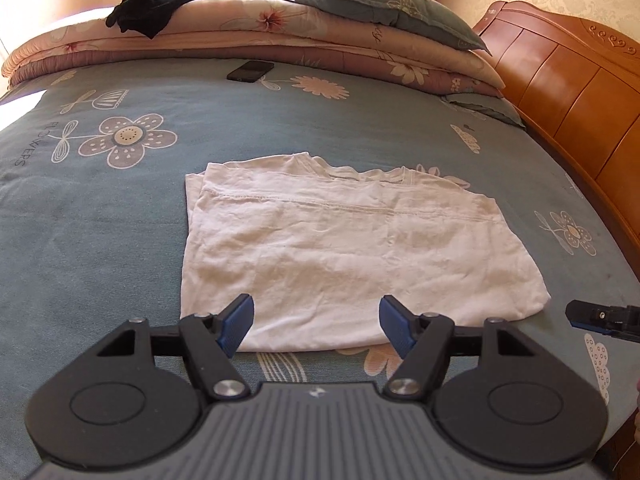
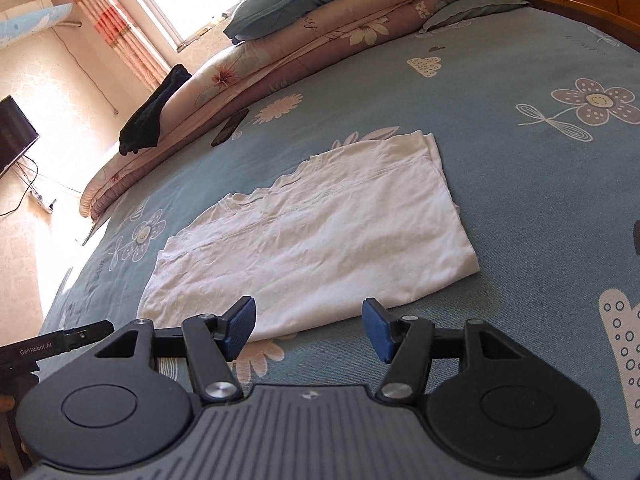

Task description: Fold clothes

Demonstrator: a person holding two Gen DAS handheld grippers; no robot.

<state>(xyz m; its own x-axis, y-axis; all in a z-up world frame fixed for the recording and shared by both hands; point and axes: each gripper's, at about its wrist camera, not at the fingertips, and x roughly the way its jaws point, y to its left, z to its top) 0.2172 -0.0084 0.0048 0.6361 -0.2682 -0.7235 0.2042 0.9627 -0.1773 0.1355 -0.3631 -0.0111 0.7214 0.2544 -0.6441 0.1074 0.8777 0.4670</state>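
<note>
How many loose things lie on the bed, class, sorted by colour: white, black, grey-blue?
White: 1, the folded shirt.
Black: 2, the dark garment on the quilt stack, and the phone.
Grey-blue: 2, the top pillow and the flat pillow beside the stack.
Total: 5

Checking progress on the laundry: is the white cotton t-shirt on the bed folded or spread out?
Folded: the white cotton t-shirt lies as a compact layered rectangle, sleeves tucked away.
</note>
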